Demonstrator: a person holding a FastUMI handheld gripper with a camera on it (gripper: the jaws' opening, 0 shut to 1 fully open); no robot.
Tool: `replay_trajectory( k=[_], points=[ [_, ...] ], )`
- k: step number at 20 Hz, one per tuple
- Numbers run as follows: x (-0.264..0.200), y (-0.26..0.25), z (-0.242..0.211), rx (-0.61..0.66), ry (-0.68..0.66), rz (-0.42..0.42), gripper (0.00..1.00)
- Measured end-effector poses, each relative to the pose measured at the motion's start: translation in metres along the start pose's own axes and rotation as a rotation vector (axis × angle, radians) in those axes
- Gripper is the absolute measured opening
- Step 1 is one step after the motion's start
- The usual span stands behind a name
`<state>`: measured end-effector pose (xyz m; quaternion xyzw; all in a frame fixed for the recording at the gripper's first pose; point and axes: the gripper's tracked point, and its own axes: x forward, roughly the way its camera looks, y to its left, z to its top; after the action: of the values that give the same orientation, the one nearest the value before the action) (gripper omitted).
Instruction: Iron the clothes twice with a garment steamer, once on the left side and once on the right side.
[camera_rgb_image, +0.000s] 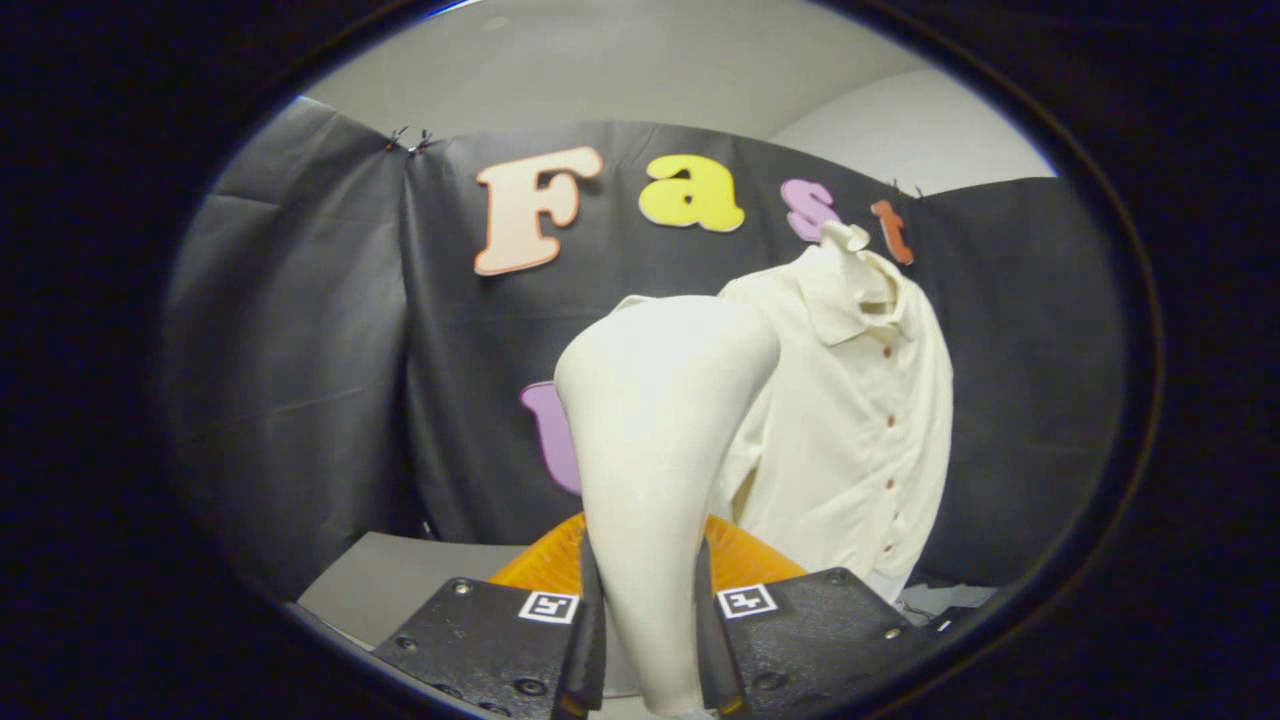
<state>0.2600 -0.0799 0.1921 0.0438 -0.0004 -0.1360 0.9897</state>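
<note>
The tool (648, 640) clamps the steamer (655, 430); the shirt (850, 420), right of centre, awaits its first pass, likely next.

Mount: the camera is riding on the gripper (648, 640), sitting just behind its two fingers and looking forward along them.
Heading: it is facing the booth's black cloth wall (320, 380), tilting slightly upward so a strip of pale ceiling (620, 70) is showing above the cloth.
Nearness: it is sitting very close to the steamer (655, 430), which both fingers are pressing on; the shirt (860, 420) is hanging beyond, ahead and to the right.
Low field: a grey table (400, 580) is showing past the fingers.
</note>
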Motion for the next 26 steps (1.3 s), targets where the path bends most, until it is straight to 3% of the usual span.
replay_trajectory(
  k=[6, 11, 15, 21, 26],
  points=[
    [0.029, -0.095, 0.033, 0.05, -0.056, -0.07, 0.36],
    [0.082, -0.13, 0.022, -0.055, 0.02, -0.068, 0.36],
    [0.119, -0.135, -0.01, -0.146, 0.082, -0.023, 0.37],
    [0.13, -0.133, -0.043, -0.093, 0.097, 0.053, 0.37],
    [0.125, -0.136, -0.066, -0.067, 0.122, 0.051, 0.36]
  ],
)
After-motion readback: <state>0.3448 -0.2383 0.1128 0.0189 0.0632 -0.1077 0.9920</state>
